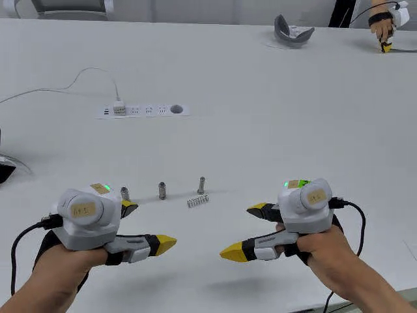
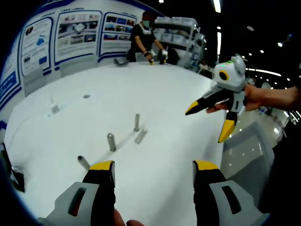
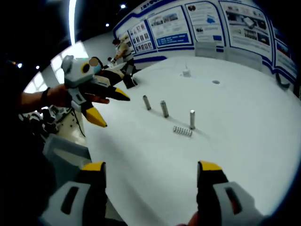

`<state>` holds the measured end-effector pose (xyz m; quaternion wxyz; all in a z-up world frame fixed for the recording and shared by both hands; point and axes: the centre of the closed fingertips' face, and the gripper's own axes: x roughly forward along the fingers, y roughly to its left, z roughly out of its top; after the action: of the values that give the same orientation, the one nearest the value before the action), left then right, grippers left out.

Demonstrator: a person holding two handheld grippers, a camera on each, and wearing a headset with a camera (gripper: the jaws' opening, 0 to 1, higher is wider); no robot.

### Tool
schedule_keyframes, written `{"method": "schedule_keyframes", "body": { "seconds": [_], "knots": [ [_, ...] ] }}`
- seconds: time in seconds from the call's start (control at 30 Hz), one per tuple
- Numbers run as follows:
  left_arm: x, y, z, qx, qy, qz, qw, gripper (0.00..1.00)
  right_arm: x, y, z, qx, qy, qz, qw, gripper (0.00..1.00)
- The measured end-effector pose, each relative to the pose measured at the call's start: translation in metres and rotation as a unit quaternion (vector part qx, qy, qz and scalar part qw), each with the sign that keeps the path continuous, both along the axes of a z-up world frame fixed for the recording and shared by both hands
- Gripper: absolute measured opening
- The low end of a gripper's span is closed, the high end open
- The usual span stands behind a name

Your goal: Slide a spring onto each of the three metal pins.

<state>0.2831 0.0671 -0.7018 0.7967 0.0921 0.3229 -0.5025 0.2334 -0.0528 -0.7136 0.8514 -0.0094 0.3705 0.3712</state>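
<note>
Three short metal pins stand in a row on the white table: left pin [image 1: 124, 193], middle pin [image 1: 162, 190], right pin [image 1: 201, 185]. The left and middle pins look thicker than the right one; the frames are too small to show why. A loose spring [image 1: 197, 201] lies flat just in front of the right pin, also seen as the spring [image 3: 182, 131] and spring [image 2: 141, 136]. My left gripper [image 1: 146, 225] is open, beside the left pin and near the table edge. My right gripper [image 1: 245, 230] is open, right of the spring, holding nothing.
A white power strip [image 1: 143, 110] with a plugged cable lies mid-table. A grey object [image 1: 292, 32] sits at the far edge, near another person's hand [image 1: 384, 26]. A dark object [image 1: 5, 169] pokes in at the left edge. Another person [image 2: 146, 40] stands across the table.
</note>
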Motion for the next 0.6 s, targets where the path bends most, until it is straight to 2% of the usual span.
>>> {"method": "schedule_keyframes", "body": {
  "seconds": [0.23, 0.33, 0.43, 0.6],
  "knots": [
    [0.005, -0.022, -0.01, 0.017, -0.001, -0.033, 0.9993, 0.65, -0.005, -0.003, 0.002, -0.002, -0.002, -0.004, 1.0, 0.81],
    [0.011, -0.03, -0.013, 0.017, -0.002, -0.034, 0.9993, 0.63, -0.007, -0.005, 0.002, 0.001, -0.002, -0.01, 1.0, 0.81],
    [0.016, -0.039, -0.018, 0.013, 0.003, -0.034, 0.9993, 0.61, -0.009, -0.006, 0.001, 0.002, 0.001, -0.012, 0.9999, 0.82],
    [0.02, -0.051, -0.022, 0.016, 0.002, -0.038, 0.9992, 0.58, -0.013, -0.007, 0.001, 0.006, 0.004, -0.016, 0.9998, 0.82]
  ]
}}
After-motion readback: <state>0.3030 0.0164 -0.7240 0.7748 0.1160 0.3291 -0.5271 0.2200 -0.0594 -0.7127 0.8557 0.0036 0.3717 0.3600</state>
